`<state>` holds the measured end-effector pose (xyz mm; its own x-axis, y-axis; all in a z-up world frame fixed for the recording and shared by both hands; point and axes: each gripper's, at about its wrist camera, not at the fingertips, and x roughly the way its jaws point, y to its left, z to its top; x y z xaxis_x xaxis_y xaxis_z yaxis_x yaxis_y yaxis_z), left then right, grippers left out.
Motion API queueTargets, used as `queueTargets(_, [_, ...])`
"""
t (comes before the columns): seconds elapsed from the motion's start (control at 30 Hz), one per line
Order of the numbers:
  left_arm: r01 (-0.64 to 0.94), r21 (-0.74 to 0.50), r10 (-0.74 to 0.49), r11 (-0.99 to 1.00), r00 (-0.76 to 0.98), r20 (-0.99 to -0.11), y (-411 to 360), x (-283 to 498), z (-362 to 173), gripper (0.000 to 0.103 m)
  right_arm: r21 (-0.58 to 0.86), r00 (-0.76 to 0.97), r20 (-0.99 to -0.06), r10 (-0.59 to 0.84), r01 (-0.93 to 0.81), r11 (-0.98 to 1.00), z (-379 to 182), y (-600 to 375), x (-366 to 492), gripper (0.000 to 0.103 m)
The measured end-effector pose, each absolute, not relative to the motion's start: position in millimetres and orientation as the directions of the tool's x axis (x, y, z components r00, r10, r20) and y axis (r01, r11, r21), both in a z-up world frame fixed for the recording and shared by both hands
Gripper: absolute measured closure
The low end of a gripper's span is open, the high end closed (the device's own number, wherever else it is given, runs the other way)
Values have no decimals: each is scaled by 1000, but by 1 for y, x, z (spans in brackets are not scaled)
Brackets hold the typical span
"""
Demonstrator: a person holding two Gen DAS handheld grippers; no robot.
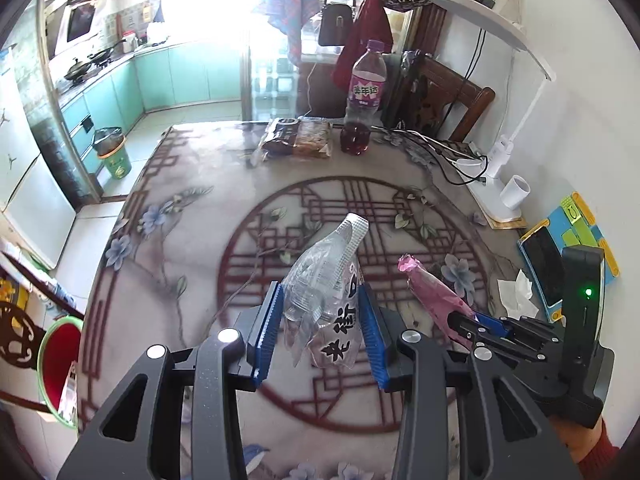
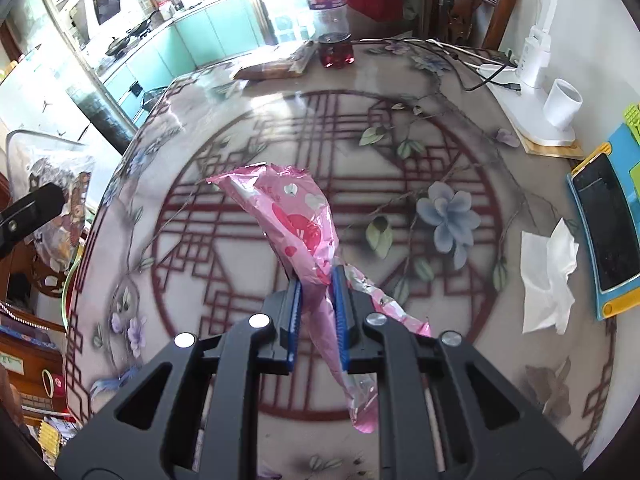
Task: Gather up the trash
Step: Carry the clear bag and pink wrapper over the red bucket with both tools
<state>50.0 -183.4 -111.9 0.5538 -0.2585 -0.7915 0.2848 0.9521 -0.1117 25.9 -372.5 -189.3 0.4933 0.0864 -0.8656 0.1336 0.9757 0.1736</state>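
Left gripper (image 1: 322, 330) clamping a crumpled clear plastic wrapper (image 1: 324, 280) between blue pads, holding it raised above the patterned table (image 1: 180, 248). Right gripper (image 2: 316, 312) pinching shut on a pink wrapper (image 2: 296, 224), likewise lifted off the tabletop. Lying farther right on the table, a crumpled white tissue (image 2: 550, 276), just beside a blue-and-yellow tablet (image 2: 608, 232).

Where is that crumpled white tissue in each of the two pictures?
Left wrist view: the white tissue lies at the right edge, just left of the blue tablet.
Right wrist view: the tissue lies right of centre, again left of the tablet.
Shared landmark: the white cup by the lamp base.
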Motion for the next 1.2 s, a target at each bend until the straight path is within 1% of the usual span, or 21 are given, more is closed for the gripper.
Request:
queueTargets(0.37, [176, -108, -191, 978, 565, -803, -124, 21, -117, 67, 182, 480, -867, 137, 48, 982, -184, -323, 16, 88])
queueTargets(0.67, [91, -122, -152, 988, 571, -807, -60, 13, -122, 66, 178, 487, -859, 157, -3, 984, -175, -271, 19, 88])
queueTargets(0.83, [96, -121, -154, 988, 571, -806, -18, 11, -129, 66, 162, 492, -860, 136, 9, 987, -176, -239, 18, 88])
queueTargets(0.9, [108, -121, -161, 987, 561, -812, -1, 12, -132, 66, 156, 496, -861, 116, 39, 987, -176, -225, 17, 88])
queueTargets(1.0, [121, -133, -178, 984, 557, -811, 24, 12, -133, 66, 201, 494, -859, 131, 90, 975, -174, -205, 11, 88])
queueTargets(1.2, [135, -137, -189, 981, 542, -819, 74, 14, -138, 66, 177, 483, -870, 100, 115, 977, -175, -157, 6, 88])
